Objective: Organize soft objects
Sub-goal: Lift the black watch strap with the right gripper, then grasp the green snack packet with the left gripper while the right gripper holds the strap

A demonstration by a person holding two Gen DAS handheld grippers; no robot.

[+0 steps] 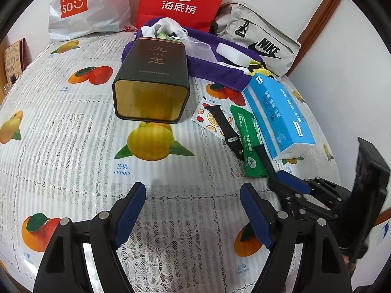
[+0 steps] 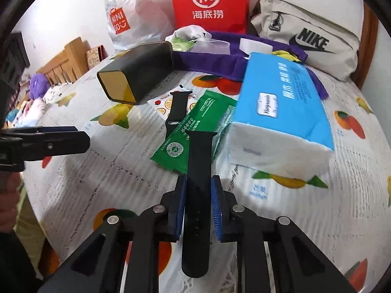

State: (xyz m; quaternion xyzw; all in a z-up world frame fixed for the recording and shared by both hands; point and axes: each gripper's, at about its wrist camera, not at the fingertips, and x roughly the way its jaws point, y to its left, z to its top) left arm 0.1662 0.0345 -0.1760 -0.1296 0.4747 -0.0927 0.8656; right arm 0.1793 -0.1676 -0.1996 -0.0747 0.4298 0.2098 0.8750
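A dark tin box (image 1: 151,80) lies on its side, its gold-lined open mouth facing me, with crumpled cloth behind it. My left gripper (image 1: 193,202) is open and empty above the fruit-print tablecloth (image 1: 73,131), in front of the box. My right gripper (image 2: 198,190) is shut on a black watch strap (image 2: 199,171), which runs between its blue pads over a green sachet (image 2: 195,127). The right gripper also shows in the left wrist view (image 1: 288,178). A second strap piece (image 2: 177,109) lies on a fruit sticker sheet. A blue tissue pack (image 2: 281,112) lies right of them.
A purple towel (image 1: 215,66) with a white block on it lies behind the box. At the back stand a white Miniso bag (image 1: 83,5), a red paper bag (image 1: 183,0) and a beige Nike bag (image 1: 259,36). A wall lies to the right.
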